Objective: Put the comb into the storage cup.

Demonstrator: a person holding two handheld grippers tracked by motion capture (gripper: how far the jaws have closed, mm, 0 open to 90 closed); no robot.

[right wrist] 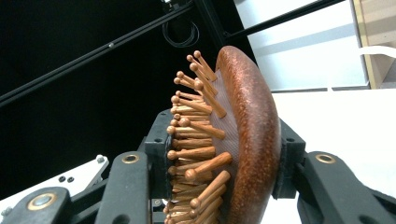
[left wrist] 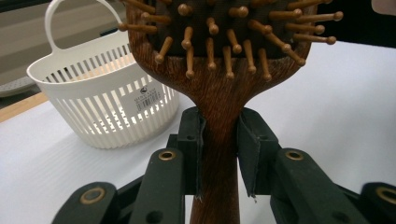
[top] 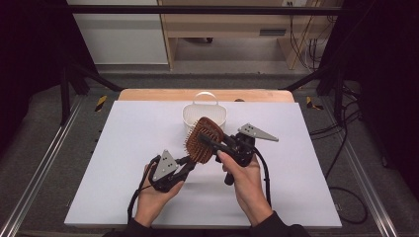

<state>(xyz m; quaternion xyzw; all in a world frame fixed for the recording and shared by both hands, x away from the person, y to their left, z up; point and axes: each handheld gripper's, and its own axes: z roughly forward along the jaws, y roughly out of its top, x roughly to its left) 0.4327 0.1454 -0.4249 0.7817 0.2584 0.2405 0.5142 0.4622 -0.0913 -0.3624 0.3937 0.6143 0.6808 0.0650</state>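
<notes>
White sheet covers the table, matte and unmarked, with a strip of pale wood exposed along its far edge at upper centre of the high view. Grey floor and metal rails flank it; black frame tubes cross the upper corners, and a light wooden cabinet stands at top centre beside loose cables at the upper right.

The hairbrush sits at frame centre, raised off the sheet between both tools. Its body is reddish-brown wood with visible grain, oval head, cushioned pad set with round-tipped wooden pins. The left gripper, lower centre-left, has its jaws clamped on the narrow handle neck; in the left gripper view the pads press both sides of the wood. The right gripper, centre-right, straddles the head across its thickness: in the right gripper view one jaw lies against the rounded back, the other stands at the pin tips, contact there hard to confirm.

A white plastic basket with slotted walls, a loop handle and a small label stands just behind the brush, on the sheet.

The handle's lower end is cut off in the left gripper view. The basket's interior is partly hidden by the brush head.
</notes>
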